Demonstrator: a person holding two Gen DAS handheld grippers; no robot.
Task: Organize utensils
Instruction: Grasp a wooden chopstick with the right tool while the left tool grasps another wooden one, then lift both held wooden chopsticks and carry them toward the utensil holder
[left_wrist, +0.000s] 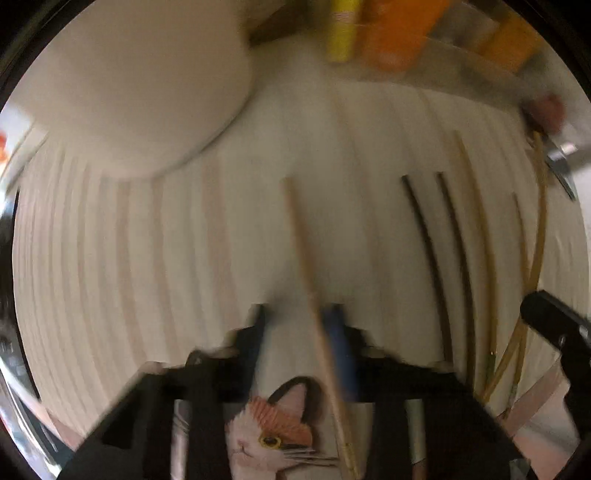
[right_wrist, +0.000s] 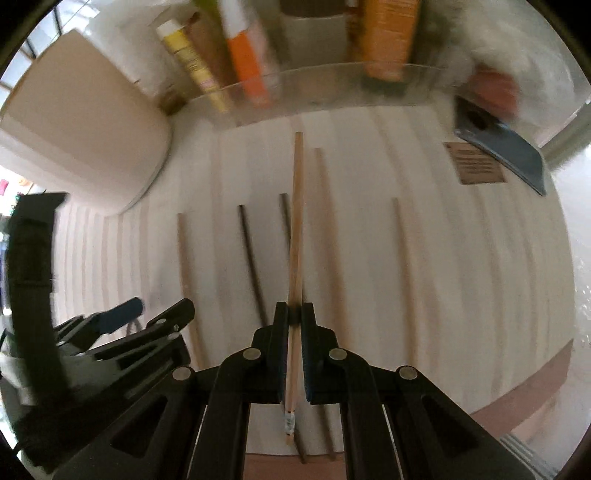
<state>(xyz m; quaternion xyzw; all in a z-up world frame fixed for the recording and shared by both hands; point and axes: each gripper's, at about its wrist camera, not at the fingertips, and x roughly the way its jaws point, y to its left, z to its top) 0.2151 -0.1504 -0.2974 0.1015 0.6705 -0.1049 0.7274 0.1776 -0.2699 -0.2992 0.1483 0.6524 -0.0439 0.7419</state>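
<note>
My right gripper (right_wrist: 293, 306) is shut on a light wooden chopstick (right_wrist: 297, 221) that points away over the striped mat (right_wrist: 480, 258). Several more chopsticks lie in parallel on the mat, two dark ones (right_wrist: 251, 251) and light ones (right_wrist: 325, 221) among them. My left gripper (left_wrist: 299, 314) points down over another light chopstick (left_wrist: 303, 251). That chopstick rests against the right blue pad (left_wrist: 338, 332), and a gap shows on its other side. A cat picture (left_wrist: 273, 432) lies under this gripper. In the right wrist view the left gripper (right_wrist: 155, 308) is low on the left, its fingers apart.
A beige round container (right_wrist: 85, 140) stands at the mat's far left. Behind the mat a clear tray (right_wrist: 332, 85) holds bottles and tubes. A blue flat object (right_wrist: 509, 147) and a brown label (right_wrist: 476, 168) are at the far right. The mat's near edge (right_wrist: 517, 398) meets a pinkish surface.
</note>
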